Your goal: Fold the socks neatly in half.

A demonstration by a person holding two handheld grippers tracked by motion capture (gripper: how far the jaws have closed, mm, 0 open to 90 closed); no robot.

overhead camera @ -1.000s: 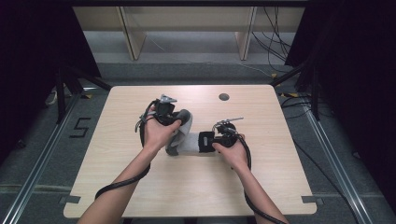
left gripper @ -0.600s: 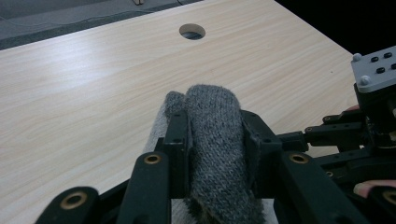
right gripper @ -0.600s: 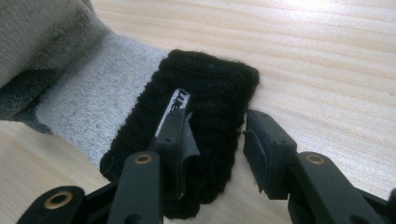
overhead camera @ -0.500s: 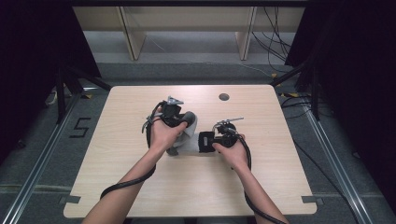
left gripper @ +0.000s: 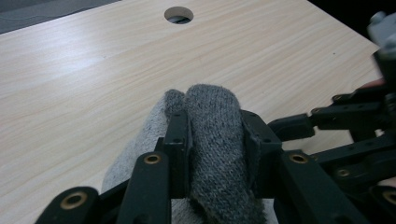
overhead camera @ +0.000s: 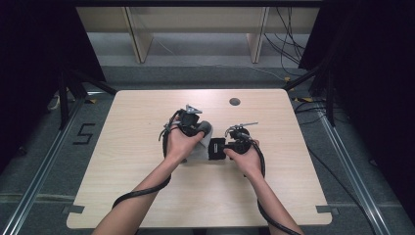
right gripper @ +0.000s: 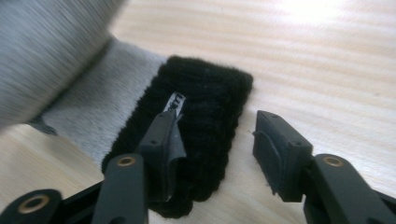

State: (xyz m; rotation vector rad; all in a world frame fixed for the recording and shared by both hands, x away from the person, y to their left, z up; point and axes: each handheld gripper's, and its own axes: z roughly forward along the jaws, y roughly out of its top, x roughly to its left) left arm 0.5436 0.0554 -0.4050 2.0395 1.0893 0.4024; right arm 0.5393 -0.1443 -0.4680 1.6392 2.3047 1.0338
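A grey sock [overhead camera: 203,145] with a black cuff [overhead camera: 215,149] lies mid-table. My left gripper [overhead camera: 197,128] is shut on its dark grey toe end [left gripper: 212,140], lifted and folded over the light grey body [left gripper: 140,149]. In the left gripper view both pads [left gripper: 178,135] press the knit fold. My right gripper [overhead camera: 219,148] points at the cuff [right gripper: 205,121], which lies flat on the wood. Its jaws have just been opening: the left fingertip [right gripper: 163,135] rests over the cuff, the right one [right gripper: 275,144] stands clear beside it. The right gripper [right gripper: 215,123] is open.
The light wooden table [overhead camera: 147,196] has a round cable hole [overhead camera: 235,102] at the back right, also near the top in the left gripper view [left gripper: 178,14]. Behind the table stand wooden shelf legs [overhead camera: 138,41] and loose cables [overhead camera: 288,34]. Dark curtains flank both sides.
My left hand has carried the sock's toe end to the right, toward the cuff. The right hand has stayed where it was.
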